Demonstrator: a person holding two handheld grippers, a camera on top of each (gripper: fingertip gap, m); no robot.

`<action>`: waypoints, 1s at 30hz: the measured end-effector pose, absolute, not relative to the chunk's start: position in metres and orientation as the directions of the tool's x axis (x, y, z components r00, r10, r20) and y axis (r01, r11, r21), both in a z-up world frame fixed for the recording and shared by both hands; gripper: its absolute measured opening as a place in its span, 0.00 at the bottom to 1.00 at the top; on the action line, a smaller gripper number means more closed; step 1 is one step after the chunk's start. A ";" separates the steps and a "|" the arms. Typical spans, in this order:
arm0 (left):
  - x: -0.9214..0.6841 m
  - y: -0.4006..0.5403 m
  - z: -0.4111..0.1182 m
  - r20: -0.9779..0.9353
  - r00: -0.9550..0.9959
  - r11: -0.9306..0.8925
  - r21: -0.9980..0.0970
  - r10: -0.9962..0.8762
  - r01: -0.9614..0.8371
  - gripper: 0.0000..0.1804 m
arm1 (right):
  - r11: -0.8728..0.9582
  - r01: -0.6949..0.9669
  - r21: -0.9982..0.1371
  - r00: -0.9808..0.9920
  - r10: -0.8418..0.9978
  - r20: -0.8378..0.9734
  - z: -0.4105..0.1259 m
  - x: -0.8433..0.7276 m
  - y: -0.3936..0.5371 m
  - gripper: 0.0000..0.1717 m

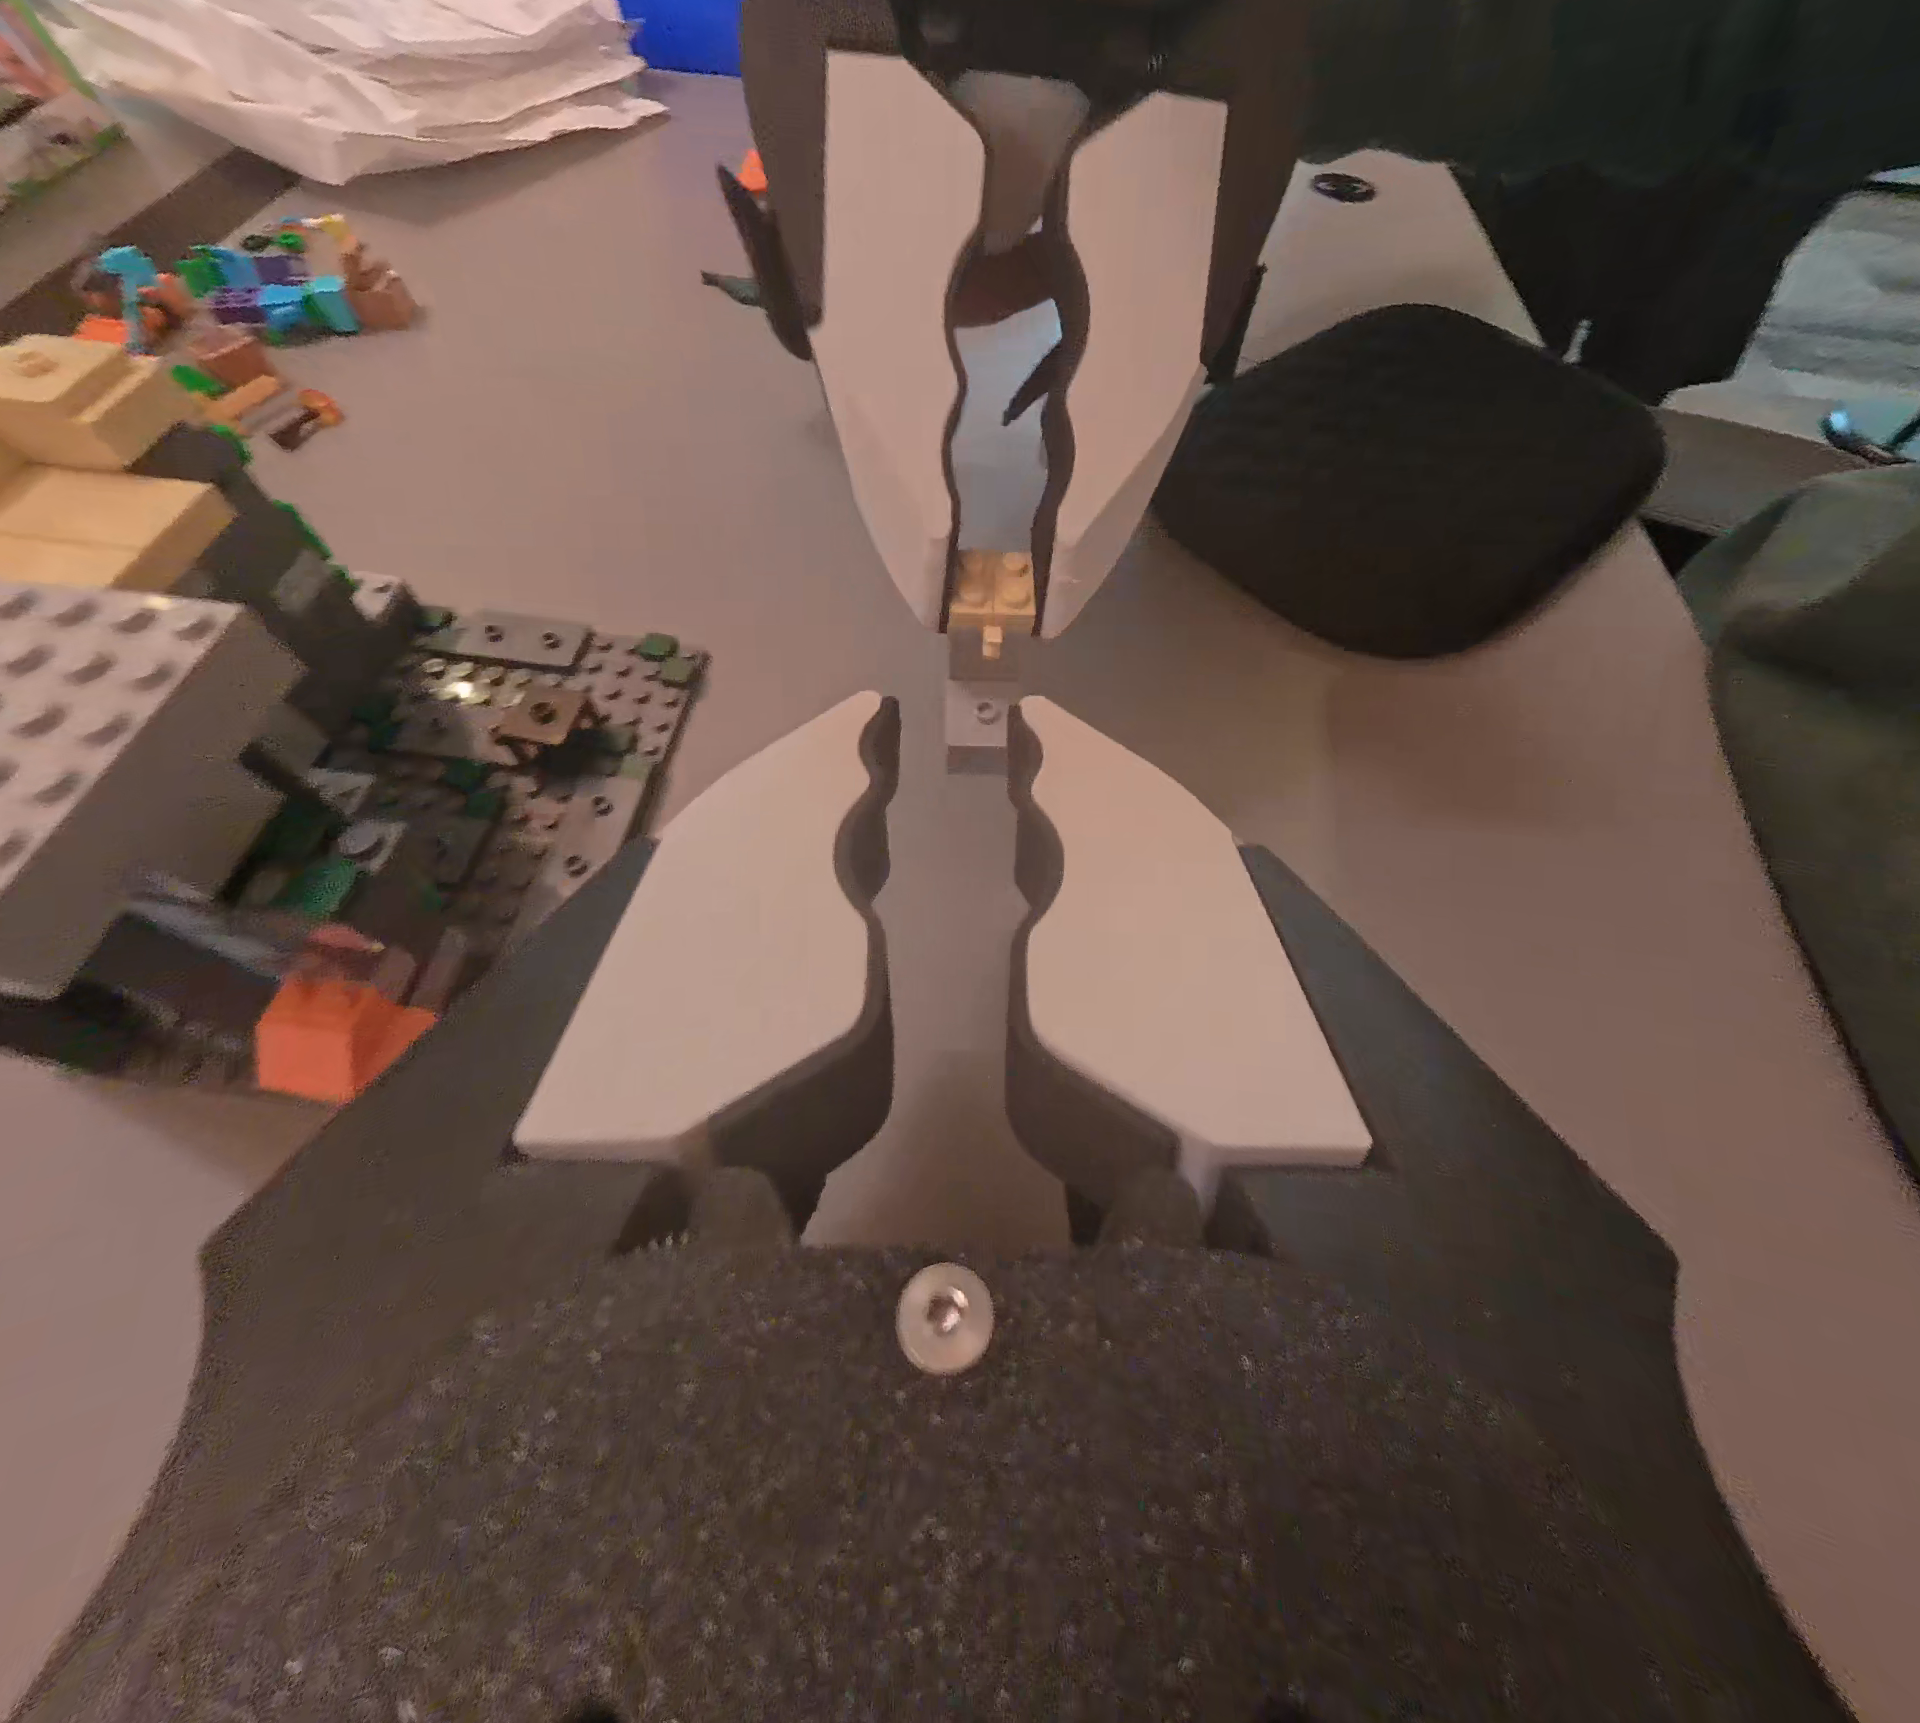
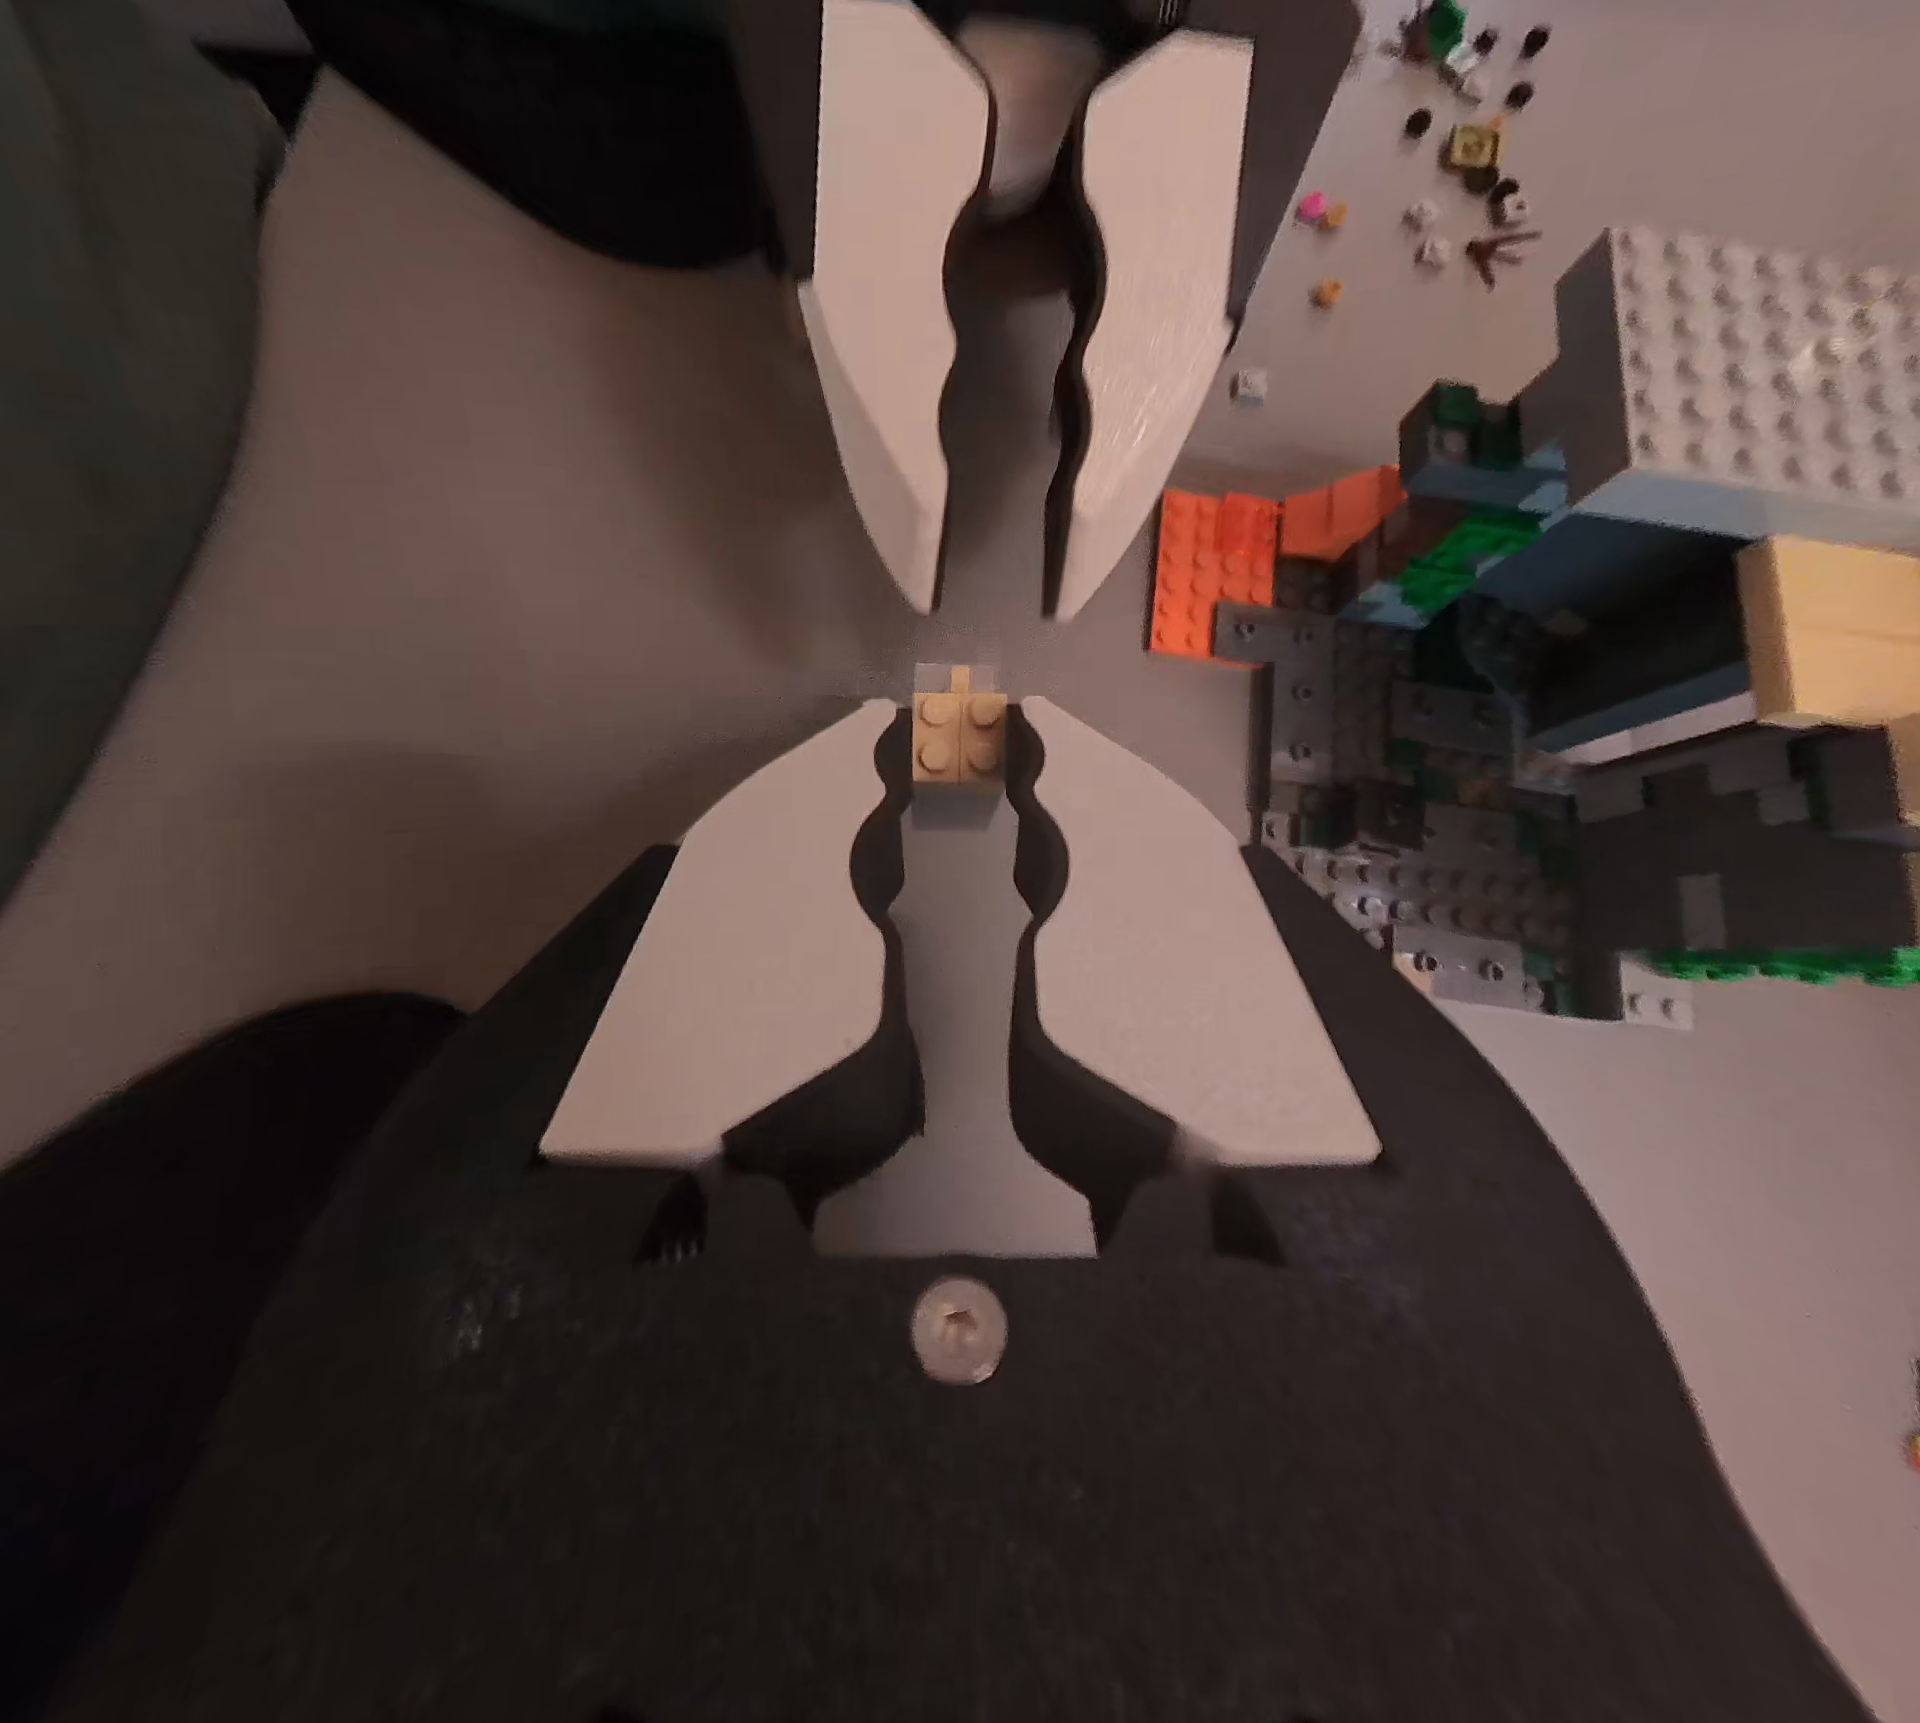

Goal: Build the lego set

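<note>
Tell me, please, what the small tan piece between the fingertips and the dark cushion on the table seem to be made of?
Tan brick assembly: looks like hard moulded plastic, with round studs, crisp edges and a smooth matt face. Dark cushion: seemingly woven fabric or mesh over padding, judging by its grainy texture and soft rounded corners; the blur leaves the weave unclear.

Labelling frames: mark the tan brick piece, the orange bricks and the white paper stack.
tan brick piece (image 2: 958, 738), right wrist view, studded top face.
orange bricks (image 2: 1210, 572), right wrist view, flat studded plate.
white paper stack (image 1: 343, 52), left wrist view, top sheet.
</note>
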State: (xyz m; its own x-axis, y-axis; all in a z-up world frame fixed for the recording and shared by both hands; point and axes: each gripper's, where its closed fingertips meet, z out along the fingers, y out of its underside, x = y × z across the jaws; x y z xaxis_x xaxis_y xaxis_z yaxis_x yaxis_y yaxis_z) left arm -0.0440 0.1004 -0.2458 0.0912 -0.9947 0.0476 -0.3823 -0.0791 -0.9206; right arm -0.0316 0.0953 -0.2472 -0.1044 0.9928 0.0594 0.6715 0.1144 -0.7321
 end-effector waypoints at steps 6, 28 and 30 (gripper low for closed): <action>-0.049 0.113 -0.247 0.043 0.155 -0.100 -0.921 -0.987 -0.376 0.09 | 0.119 0.718 -0.686 -0.119 0.992 0.048 -0.276 -0.028 0.101 0.10; -0.072 0.154 -0.205 -0.117 0.435 0.021 -0.975 -0.893 -0.219 0.00 | 0.172 0.430 -0.886 0.355 0.871 0.341 -0.164 0.010 0.200 0.19; -0.082 0.166 -0.202 -0.125 0.519 0.018 -0.978 -0.845 -0.207 0.00 | 0.219 0.457 -0.862 0.466 0.767 0.442 -0.142 0.035 0.238 0.18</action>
State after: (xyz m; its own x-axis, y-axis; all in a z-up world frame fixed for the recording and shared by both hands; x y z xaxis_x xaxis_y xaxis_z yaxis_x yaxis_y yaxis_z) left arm -0.0816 0.1661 -0.2024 0.5191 -0.8455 -0.1254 -0.2066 0.0182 -0.9783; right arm 0.0350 0.2376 -0.1425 0.4662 0.7665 0.4417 0.4565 0.2191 -0.8623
